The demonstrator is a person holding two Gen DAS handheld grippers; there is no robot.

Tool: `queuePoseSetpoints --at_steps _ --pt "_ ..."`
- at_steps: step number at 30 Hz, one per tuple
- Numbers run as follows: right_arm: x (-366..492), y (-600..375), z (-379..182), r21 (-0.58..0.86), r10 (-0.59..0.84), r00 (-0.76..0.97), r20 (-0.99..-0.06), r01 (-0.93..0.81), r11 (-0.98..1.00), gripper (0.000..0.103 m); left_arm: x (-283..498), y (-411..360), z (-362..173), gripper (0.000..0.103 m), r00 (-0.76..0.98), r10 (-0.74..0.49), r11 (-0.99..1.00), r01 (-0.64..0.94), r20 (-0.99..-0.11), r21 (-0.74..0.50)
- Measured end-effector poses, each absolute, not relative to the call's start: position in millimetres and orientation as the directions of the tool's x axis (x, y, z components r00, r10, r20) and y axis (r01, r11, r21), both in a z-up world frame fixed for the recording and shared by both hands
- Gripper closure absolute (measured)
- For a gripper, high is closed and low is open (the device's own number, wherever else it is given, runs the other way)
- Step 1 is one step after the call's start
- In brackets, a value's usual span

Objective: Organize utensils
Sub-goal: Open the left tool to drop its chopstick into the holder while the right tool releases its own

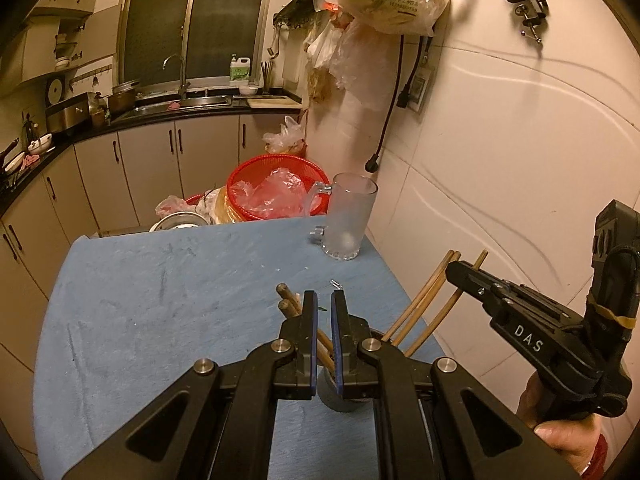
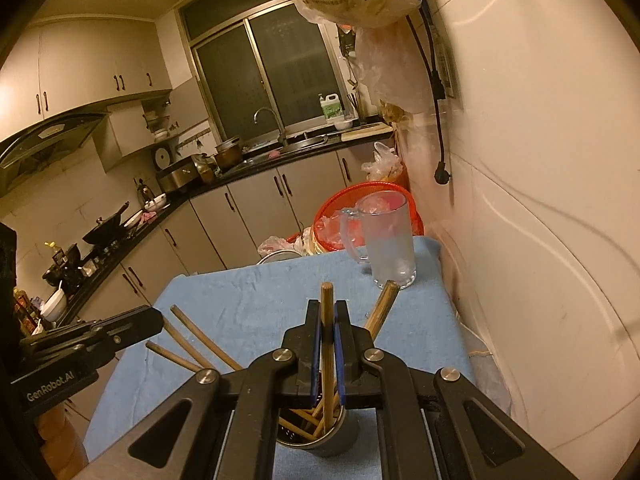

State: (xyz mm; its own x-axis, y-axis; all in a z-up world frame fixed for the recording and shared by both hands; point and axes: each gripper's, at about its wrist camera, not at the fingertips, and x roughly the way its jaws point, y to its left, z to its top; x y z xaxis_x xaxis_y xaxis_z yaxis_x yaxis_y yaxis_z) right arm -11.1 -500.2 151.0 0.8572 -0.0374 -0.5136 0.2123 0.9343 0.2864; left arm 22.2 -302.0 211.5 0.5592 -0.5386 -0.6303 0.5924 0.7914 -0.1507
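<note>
A grey metal holder (image 2: 332,442) stands on the blue cloth (image 2: 248,300) near the front edge, with several wooden chopsticks (image 2: 192,336) fanning out of it. My right gripper (image 2: 327,312) is shut on one upright chopstick (image 2: 327,344) whose lower end is in the holder. My left gripper (image 1: 324,302) hovers over the same holder (image 1: 340,398) with its jaws narrowly apart and nothing between them. Chopsticks (image 1: 420,300) lean right toward the right gripper (image 1: 460,268).
A frosted glass mug (image 1: 350,216) stands at the cloth's far right corner, also in the right wrist view (image 2: 388,240). A red basket (image 1: 276,188) with plastic bags sits behind the table. The tiled wall (image 1: 520,160) is close on the right.
</note>
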Motion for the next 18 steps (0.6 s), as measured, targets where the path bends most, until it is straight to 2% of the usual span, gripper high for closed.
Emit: queuePoseSetpoints --at_steps 18 --pt "2.3 -510.9 159.3 0.290 -0.048 0.848 -0.529 0.234 0.928 0.094 23.4 -298.8 214.2 0.096 0.565 -0.529 0.804 0.573 -0.634 -0.160"
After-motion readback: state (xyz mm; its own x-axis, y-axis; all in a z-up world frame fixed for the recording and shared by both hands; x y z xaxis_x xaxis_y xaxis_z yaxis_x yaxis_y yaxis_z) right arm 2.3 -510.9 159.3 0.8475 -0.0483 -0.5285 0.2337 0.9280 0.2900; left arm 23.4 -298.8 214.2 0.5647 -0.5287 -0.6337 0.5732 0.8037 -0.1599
